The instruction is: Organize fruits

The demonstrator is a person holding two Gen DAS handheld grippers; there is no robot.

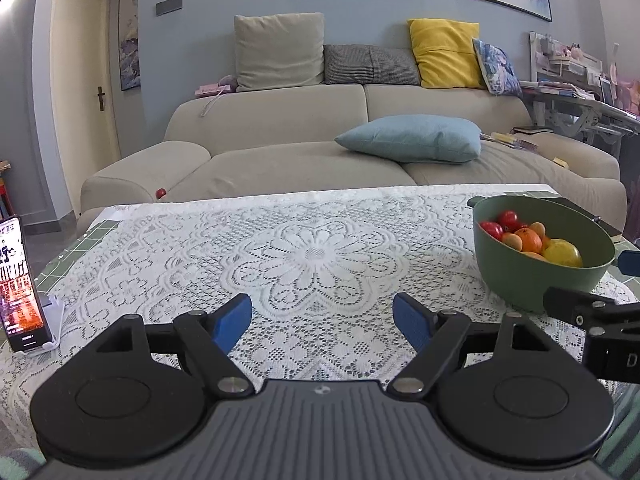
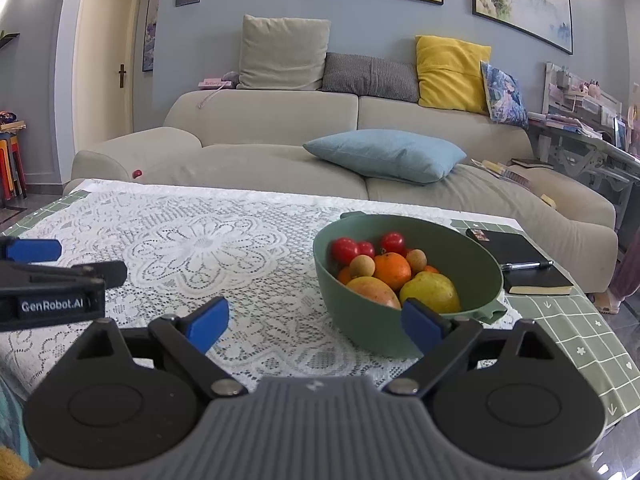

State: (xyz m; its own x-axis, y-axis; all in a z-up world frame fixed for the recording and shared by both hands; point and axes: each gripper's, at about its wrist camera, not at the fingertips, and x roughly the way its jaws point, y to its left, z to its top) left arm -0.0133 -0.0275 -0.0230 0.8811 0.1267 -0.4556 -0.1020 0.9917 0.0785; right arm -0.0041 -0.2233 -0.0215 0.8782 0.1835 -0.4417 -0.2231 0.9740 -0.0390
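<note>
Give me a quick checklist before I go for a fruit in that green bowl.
1. Left gripper jaws wide and empty: ok.
2. Right gripper jaws wide and empty: ok.
3. Bowl upright on the lace cloth: ok.
4. Fruit reachable from above, orange and tomatoes on top: ok.
5. Notebook and pen clear of the bowl: ok.
6. Fruit lying outside the bowl on the table: cannot tell.

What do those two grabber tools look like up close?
Each hand-held gripper, left and right, has a ribbed grey body, two black round discs, black linkage arms with silver pivots, and blue fingertips. White "GenRobot.AI" lettering marks the left one's side.
</note>
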